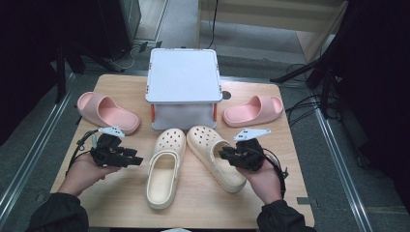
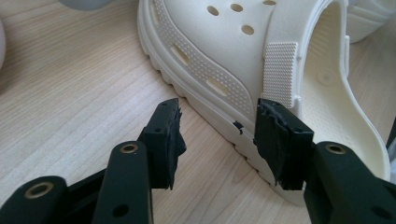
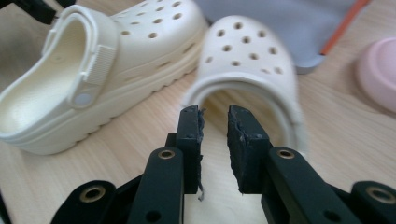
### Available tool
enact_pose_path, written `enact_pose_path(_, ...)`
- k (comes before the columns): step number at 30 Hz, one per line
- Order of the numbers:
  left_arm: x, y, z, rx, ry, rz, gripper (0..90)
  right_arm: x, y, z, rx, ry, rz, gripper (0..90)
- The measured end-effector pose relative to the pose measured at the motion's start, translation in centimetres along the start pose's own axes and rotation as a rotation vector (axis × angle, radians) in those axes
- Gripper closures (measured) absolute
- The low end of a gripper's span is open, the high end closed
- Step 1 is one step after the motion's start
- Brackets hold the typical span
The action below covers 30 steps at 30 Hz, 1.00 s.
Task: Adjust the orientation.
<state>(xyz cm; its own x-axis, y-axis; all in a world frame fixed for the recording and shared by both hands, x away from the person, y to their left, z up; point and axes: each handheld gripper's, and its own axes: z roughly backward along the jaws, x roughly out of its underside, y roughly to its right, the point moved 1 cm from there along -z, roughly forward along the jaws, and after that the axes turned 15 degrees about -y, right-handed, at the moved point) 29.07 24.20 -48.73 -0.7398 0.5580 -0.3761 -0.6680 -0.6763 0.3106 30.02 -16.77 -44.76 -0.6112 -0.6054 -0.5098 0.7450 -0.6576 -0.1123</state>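
Two cream clogs lie side by side on the wooden table (image 1: 121, 203), just in front of the white lidded box (image 1: 183, 87), their toes pointing toward it. The left clog (image 1: 165, 166) sits in front of the box's middle, and the right clog (image 1: 215, 157) angles away from the box's right front corner. The left gripper (image 1: 136, 160), held in the left hand (image 1: 87, 171), lies level in front of the box's left side; its jaws stand apart, straddling the left clog's outer sole edge without pressing on it. The right gripper (image 1: 223, 153), held in the right hand (image 1: 263, 179), hovers above the right clog's heel opening, jaws narrowly parted with nothing between them. One pink slide (image 1: 107, 112) lies left of the box, another pink slide (image 1: 254, 110) right of it.
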Motion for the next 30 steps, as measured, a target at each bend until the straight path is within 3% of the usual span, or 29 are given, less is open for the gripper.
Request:
enact_pose_path(9, -0.1, -0.3, 0.0, 0.003, 0.013, 0.002, 57.3, 1.2, 3.8, -0.3, 0.054, 0.015, -0.039, 78.9)
enact_pose_path(13, -0.3, -0.3, -0.2, -0.007, 0.001, -0.008, 56.3, 1.5, 5.0, -1.2, 0.060, -0.019, -0.033, 79.2)
enact_pose_path(19, -0.4, -0.1, -0.5, -0.007, -0.001, -0.008, 56.5, 1.9, 5.6, -2.0, 0.068, -0.036, -0.002, 78.9)
enact_pose_path(22, -0.5, 0.0, -0.6, -0.009, -0.008, -0.010, 55.8, 2.2, 6.0, -2.2, 0.041, -0.046, -0.035, 78.2)
enact_pose_path(27, -0.6, 0.0, -1.0, -0.003, -0.021, -0.012, 55.4, 2.5, 6.1, -2.5, 0.043, -0.070, -0.040, 77.8)
enact_pose_path(30, -0.7, 0.0, -1.2, 0.036, -0.038, 0.004, 59.7, 2.5, 6.1, -2.6, 0.047, -0.075, -0.033, 77.8)
